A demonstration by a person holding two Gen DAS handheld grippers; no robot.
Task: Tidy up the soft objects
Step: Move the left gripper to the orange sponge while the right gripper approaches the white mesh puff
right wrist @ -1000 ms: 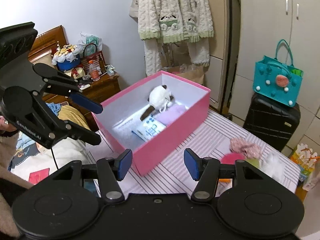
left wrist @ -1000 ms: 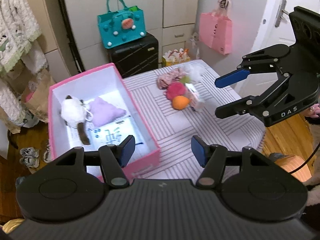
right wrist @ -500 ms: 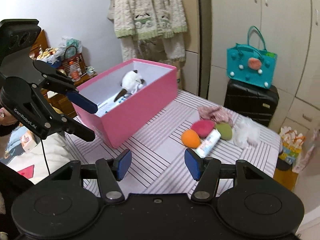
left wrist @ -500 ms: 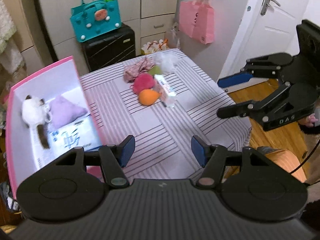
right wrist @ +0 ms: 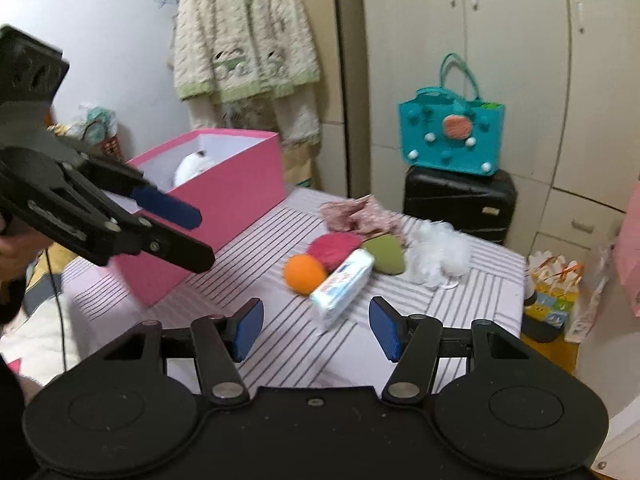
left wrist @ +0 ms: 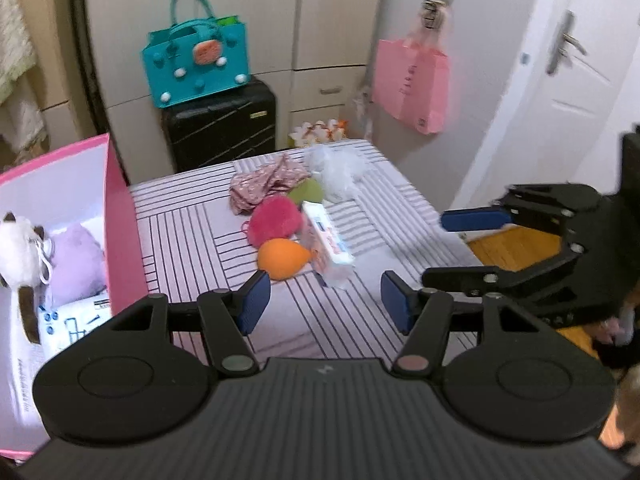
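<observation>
Left wrist view: I held both tongs, left (left wrist: 324, 306) and right (left wrist: 448, 248), released above the striped surface (left wrist: 192, 240), near the orange ball (left wrist: 282, 258).

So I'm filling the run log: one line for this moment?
left gripper: open, empty | right gripper: open, empty | soft objects: on table | pink box: two toys inside

Both tongs (left wrist: 324, 306) lower, nearer the toys (left wrist: 282, 258)

You see a pink box (right wrist: 224, 200), a white cloth (left wrist: 192, 248) with dark stripes, an orange ball (right wrist: 305, 274), a magenta puff (left wrist: 274, 220), a green sponge (right wrist: 385, 256), white fluff (right wrist: 438, 254), a teal bag (left wrist: 198, 64).
</observation>
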